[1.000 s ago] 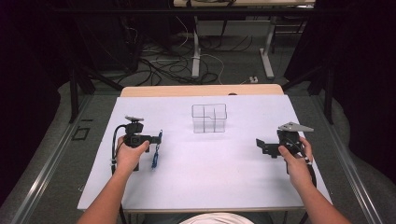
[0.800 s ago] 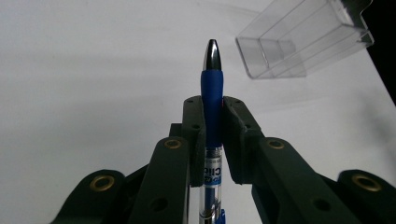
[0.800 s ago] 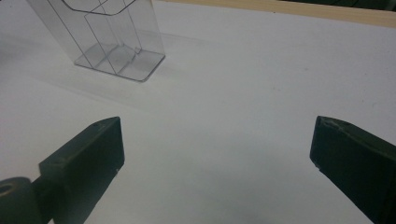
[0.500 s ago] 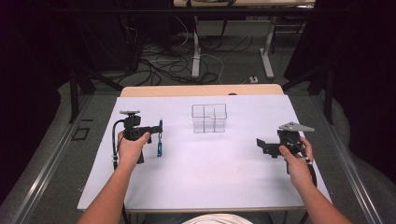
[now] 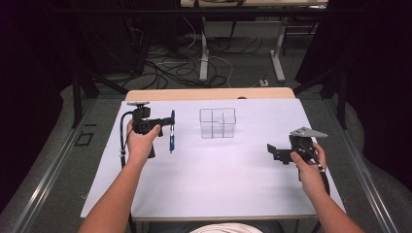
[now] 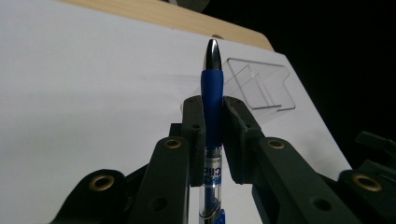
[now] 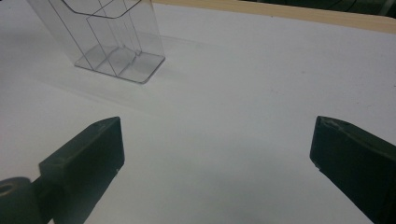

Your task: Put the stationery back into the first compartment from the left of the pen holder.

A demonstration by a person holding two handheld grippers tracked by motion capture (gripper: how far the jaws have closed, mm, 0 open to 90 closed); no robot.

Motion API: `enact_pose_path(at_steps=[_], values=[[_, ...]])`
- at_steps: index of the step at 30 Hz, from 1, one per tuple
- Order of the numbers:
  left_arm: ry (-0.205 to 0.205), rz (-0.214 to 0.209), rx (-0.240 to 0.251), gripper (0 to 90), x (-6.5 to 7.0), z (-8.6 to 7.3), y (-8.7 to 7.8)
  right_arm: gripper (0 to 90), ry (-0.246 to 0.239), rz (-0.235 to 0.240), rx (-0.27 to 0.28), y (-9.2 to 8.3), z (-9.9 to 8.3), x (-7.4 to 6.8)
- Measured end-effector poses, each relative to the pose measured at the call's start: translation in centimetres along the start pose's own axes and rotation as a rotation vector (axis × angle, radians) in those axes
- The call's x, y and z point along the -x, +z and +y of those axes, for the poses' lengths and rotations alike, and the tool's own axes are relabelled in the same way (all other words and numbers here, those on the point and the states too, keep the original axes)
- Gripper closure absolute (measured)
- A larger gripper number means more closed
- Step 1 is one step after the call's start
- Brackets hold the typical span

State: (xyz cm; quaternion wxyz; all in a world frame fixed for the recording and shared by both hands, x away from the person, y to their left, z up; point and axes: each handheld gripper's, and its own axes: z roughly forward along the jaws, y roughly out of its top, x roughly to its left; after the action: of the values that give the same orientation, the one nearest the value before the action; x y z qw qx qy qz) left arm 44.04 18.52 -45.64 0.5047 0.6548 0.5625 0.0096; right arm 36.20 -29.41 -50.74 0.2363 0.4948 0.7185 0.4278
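Observation:
A blue pen (image 5: 171, 132) with a silver tip hangs upright in my left gripper (image 5: 170, 121), raised off the white table at the left. In the left gripper view both jaws press on the blue grip of the pen (image 6: 212, 107), silver tip up. A clear plastic holder (image 5: 217, 122) with several compartments stands at the table's middle back, to the right of the pen; it appears behind the pen as the clear holder (image 6: 259, 86). My right gripper (image 5: 272, 151) rests low at the right, jaws wide with nothing between them, pointing at the clear holder (image 7: 100, 35).
White paper covers the table (image 5: 204, 179); a wooden edge (image 5: 209, 93) runs along the back. Cables and table legs lie on the floor beyond. Dark surroundings flank both sides.
My left gripper has lifted the pen off the table and carried it up and back. The right gripper has stayed where it was.

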Motion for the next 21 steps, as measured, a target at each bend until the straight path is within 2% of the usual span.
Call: enact_pose_path(at_steps=[1, 7, 12, 17, 21], values=[[0.002, -0.009, -0.008, 80.2, 0.1, 0.2, 0.0, 2.7, 0.002, 0.0, -0.003, 0.0, 0.0, 0.0], [0.025, -0.015, 0.076, 80.0, 0.7, 0.9, 0.6, 2.7, -0.004, -0.001, -0.004, -0.1, -0.1, 0.0], [0.031, -0.018, 0.124, 79.9, 1.0, 1.1, 1.4, 2.7, 0.005, -0.006, -0.001, -0.2, -0.1, 0.0], [0.048, -0.026, 0.164, 80.0, 1.9, 1.5, 2.0, 2.7, -0.001, -0.003, -0.002, -0.2, -0.2, 0.0], [0.076, -0.013, 0.206, 80.0, 3.0, 1.9, 2.3, 2.7, 0.001, -0.002, -0.002, -0.1, -0.2, 0.0]])
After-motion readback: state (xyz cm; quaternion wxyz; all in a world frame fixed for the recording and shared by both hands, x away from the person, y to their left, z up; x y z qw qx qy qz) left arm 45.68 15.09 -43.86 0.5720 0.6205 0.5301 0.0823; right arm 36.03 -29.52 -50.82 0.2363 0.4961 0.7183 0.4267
